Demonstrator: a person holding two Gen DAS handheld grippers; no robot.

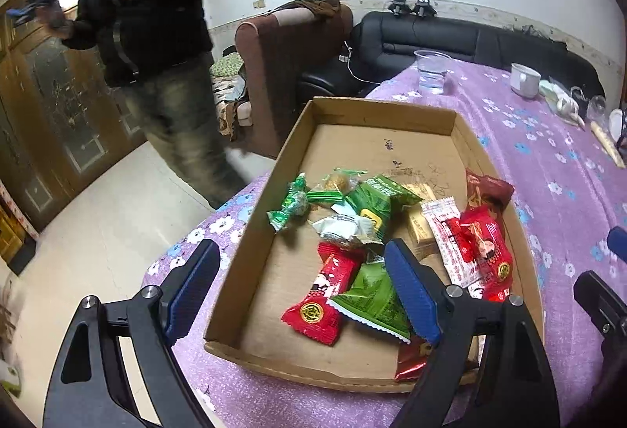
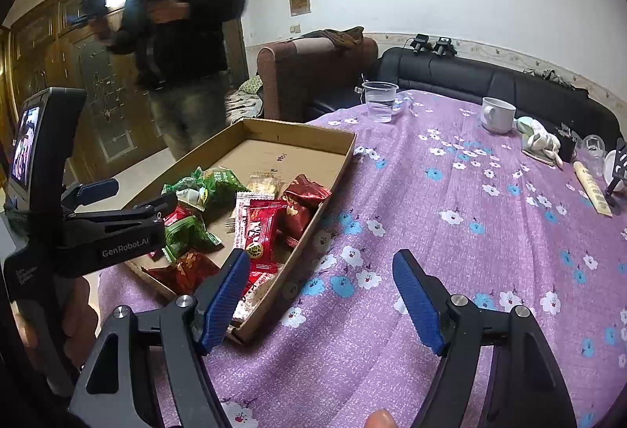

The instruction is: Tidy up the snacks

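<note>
Left claw [image 1: 301, 295] spread wide, holding nothing, straddles the near left wall of a shallow cardboard tray [image 1: 392, 111] of wrapped snacks [image 1: 372, 232] on the purple flowered bench [image 2: 450, 251]. Right claw [image 2: 321, 295] also gapes empty, with the tray just beyond its left finger.

Left tool [image 1: 301, 293] and right tool [image 2: 321, 297] both wide apart, empty, angled downward.
</note>
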